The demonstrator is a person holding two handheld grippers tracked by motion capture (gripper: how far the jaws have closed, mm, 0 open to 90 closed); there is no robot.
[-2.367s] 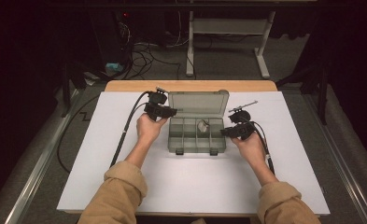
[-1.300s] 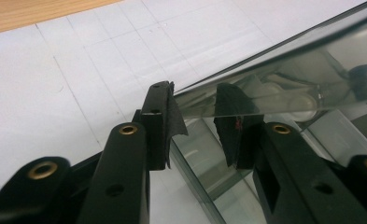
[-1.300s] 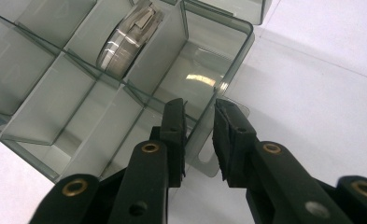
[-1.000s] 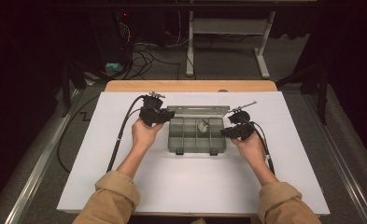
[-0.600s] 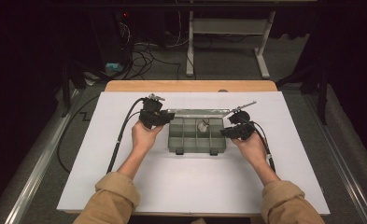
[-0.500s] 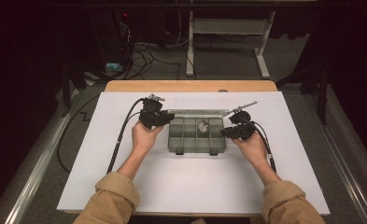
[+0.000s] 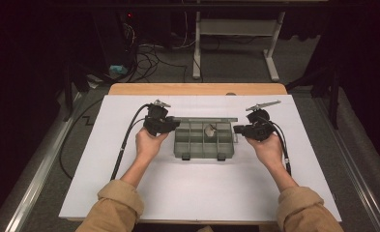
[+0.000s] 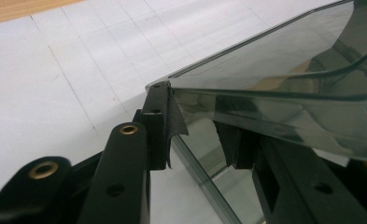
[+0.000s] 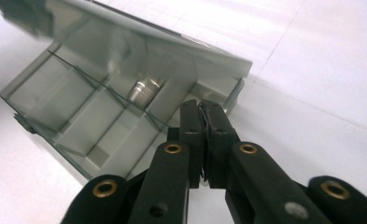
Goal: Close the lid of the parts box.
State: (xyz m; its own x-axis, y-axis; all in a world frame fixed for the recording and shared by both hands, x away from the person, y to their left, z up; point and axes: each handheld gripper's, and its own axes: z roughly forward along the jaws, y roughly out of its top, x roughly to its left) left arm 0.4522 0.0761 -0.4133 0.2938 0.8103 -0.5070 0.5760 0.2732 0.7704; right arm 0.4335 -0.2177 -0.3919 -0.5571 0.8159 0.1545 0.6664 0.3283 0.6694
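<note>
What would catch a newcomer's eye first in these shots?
A smoky clear plastic box with small compartments sits mid-table on the white sheet, one small metal piece in a far compartment. Its lid stands raised, and the left gripper has its jaws around the lid's corner edge. The right gripper, jaws together, sits at the box's right side.

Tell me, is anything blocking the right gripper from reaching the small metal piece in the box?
Yes. The half-closed lid hangs over the metal piece, and the box wall stands between it and the right gripper.
</note>
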